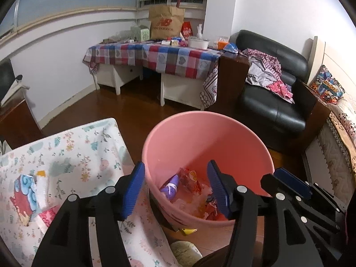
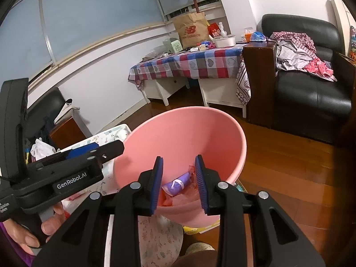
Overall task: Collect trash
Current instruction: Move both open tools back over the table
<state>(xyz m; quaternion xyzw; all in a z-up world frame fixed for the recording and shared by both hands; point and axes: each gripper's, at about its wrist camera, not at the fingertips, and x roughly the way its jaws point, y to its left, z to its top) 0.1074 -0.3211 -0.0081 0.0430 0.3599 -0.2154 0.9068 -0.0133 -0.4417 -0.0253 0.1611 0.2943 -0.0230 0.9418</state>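
Note:
A pink bucket (image 1: pixel 200 118) (image 2: pixel 189 120) stands on the wooden floor beside a small table with a floral cloth (image 1: pixel 73 151). At its bottom lie a purple wrapper (image 1: pixel 170 187) (image 2: pixel 178 183) and crumpled red and orange wrappers (image 1: pixel 192 178). My left gripper (image 1: pixel 175 178) hangs over the bucket's near rim, open, with nothing between its blue pads. My right gripper (image 2: pixel 179 171) is just to its right, over the same rim, open and empty too. A blue, red and white packet (image 1: pixel 29 191) lies on the floral cloth at the left. A yellow scrap (image 1: pixel 189 231) sits on the floor under the bucket.
A black armchair (image 1: pixel 273 104) with clothes on it stands at the right. A low table with a checked cloth (image 1: pixel 155 55) and a brown paper bag is against the far wall. A person's hand (image 2: pixel 29 229) holds the left gripper's handle. A slipper (image 1: pixel 184 252) shows at the bottom edge.

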